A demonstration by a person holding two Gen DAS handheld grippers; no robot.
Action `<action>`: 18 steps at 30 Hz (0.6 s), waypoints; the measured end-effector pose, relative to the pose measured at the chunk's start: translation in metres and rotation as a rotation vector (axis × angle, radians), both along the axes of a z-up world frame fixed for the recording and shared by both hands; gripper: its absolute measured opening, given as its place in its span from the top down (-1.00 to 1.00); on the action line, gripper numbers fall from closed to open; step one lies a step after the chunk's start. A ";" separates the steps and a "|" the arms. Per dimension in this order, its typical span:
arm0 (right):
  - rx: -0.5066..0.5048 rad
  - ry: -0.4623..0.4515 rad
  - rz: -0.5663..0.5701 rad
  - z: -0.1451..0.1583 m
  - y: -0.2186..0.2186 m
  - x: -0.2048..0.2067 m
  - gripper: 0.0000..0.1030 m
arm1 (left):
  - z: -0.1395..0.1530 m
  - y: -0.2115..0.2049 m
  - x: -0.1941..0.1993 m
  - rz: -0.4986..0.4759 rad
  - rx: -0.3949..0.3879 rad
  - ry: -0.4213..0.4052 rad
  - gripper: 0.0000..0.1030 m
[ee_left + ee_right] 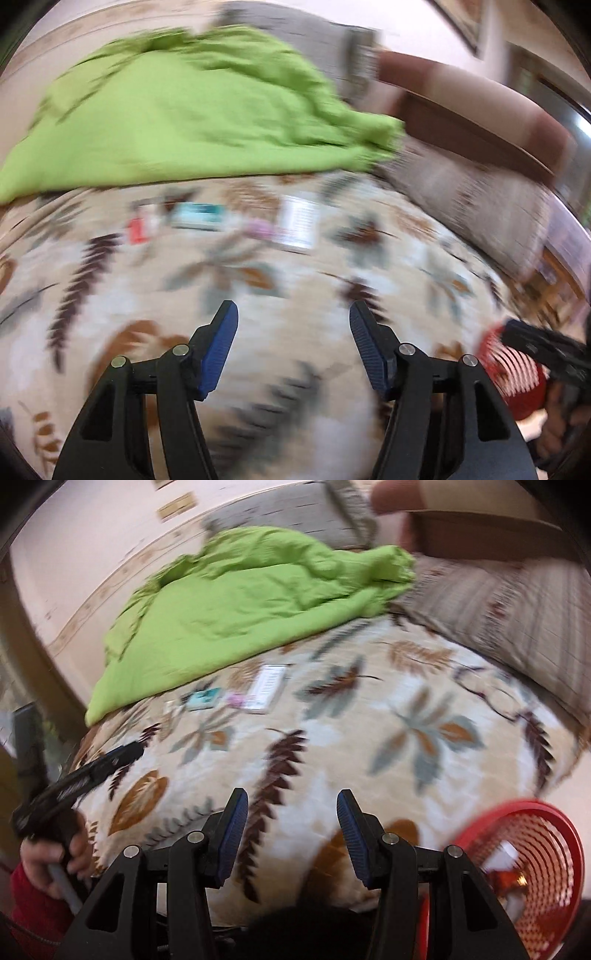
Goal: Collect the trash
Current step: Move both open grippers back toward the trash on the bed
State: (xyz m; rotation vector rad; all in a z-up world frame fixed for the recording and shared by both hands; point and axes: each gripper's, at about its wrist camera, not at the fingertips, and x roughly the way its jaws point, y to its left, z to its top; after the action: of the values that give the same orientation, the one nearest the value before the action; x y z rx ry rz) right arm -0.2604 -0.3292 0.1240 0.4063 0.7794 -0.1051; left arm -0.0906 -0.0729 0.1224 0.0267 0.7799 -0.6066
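Several bits of trash lie in a row on the leaf-patterned bedspread (369,738): a white printed box (297,225) (266,688), a teal packet (197,216) (205,698), a pink wrapper (258,228) (236,700) and a red-and-white piece (139,227). My left gripper (293,314) is open above the bedspread, well short of the trash, with nothing between its fingers. My right gripper (291,801) is open too, over the bed's near edge. A red mesh basket (532,871) (517,376) holding some wrappers sits at the lower right. Both views are motion-blurred.
A crumpled green blanket (177,110) (236,605) lies behind the trash. Grey striped pillows (509,616) and a brown headboard (480,122) are on the right. A hand (55,853) with a red sleeve holds the left gripper's handle at the lower left of the right wrist view.
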 end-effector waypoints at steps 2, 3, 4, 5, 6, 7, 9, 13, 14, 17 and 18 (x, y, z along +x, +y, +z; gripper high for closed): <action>-0.009 0.001 0.037 0.001 0.010 0.016 -0.06 | -0.004 0.022 0.030 0.085 0.000 0.028 -0.29; -0.010 0.001 0.052 0.001 0.015 0.023 -0.06 | -0.007 0.030 0.045 0.119 0.000 0.047 -0.29; -0.007 0.001 0.072 0.001 0.019 0.032 -0.06 | -0.008 0.035 0.056 0.140 -0.002 0.060 -0.30; -0.005 0.004 0.088 0.000 0.022 0.038 -0.06 | -0.011 0.042 0.071 0.173 0.001 0.079 -0.30; -0.007 0.008 0.112 -0.001 0.027 0.049 -0.06 | -0.015 0.048 0.088 0.208 0.005 0.094 -0.30; -0.007 0.011 0.123 -0.002 0.030 0.055 -0.06 | -0.019 0.052 0.106 0.233 0.008 0.110 -0.31; 0.005 0.015 0.147 -0.004 0.035 0.069 -0.06 | -0.026 0.056 0.129 0.274 0.013 0.140 -0.31; 0.018 0.014 0.183 -0.006 0.043 0.092 -0.06 | -0.046 0.058 0.178 0.332 0.009 0.196 -0.32; 0.016 0.014 0.193 -0.007 0.045 0.097 -0.06 | -0.051 0.057 0.185 0.339 0.008 0.204 -0.32; 0.012 0.016 0.227 -0.011 0.047 0.111 -0.06 | -0.067 0.050 0.212 0.373 0.026 0.229 -0.32; 0.019 0.016 0.240 -0.012 0.047 0.117 -0.06 | -0.072 0.048 0.219 0.374 0.036 0.235 -0.32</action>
State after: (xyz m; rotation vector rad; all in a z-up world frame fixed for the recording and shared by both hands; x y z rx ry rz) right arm -0.1436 -0.2826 0.1118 0.3271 0.8400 0.1238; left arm 0.1288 -0.0252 0.0500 -0.1569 0.9944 -0.2417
